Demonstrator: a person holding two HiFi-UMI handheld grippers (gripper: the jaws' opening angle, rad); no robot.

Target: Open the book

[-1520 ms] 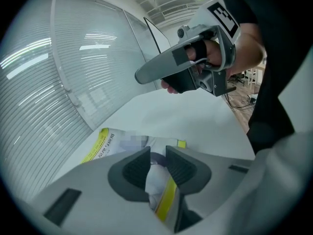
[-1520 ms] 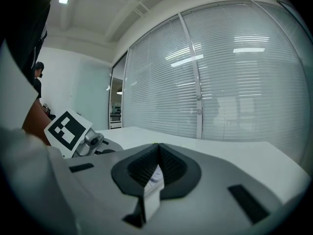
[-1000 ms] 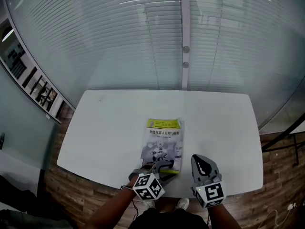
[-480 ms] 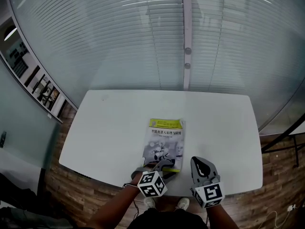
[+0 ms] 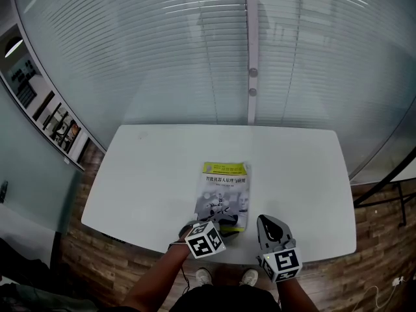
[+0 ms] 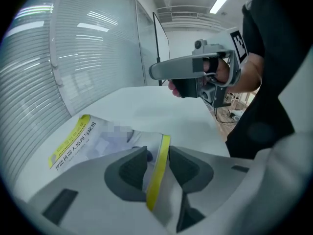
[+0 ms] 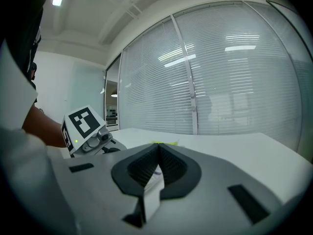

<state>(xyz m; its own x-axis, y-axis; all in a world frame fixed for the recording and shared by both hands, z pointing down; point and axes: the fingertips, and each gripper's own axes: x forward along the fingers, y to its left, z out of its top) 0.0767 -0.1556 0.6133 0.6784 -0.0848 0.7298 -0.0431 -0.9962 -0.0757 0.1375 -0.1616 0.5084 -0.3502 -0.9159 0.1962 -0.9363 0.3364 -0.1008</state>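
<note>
Book (image 5: pixel 224 190): paperback with a pale grey-white cover, a yellow band along the far edge with dark title print below it, and a second yellow band at the near edge. It lies closed at the front-middle of the white tabletop (image 5: pixel 143 174), long side running front to back. The near cover edge curls up between the closing jaws of the left gripper (image 6: pixel 157 156).

One book (image 5: pixel 224 190) lies on one white table (image 5: pixel 143 174). Two hand-held grippers are at its near edge. The left gripper (image 5: pixel 227 221) is closing around the cover's edge, and the right gripper (image 5: pixel 268 220) is beside it. Two round knobs (image 5: pixel 253 73) are on the glass beyond them.
</note>
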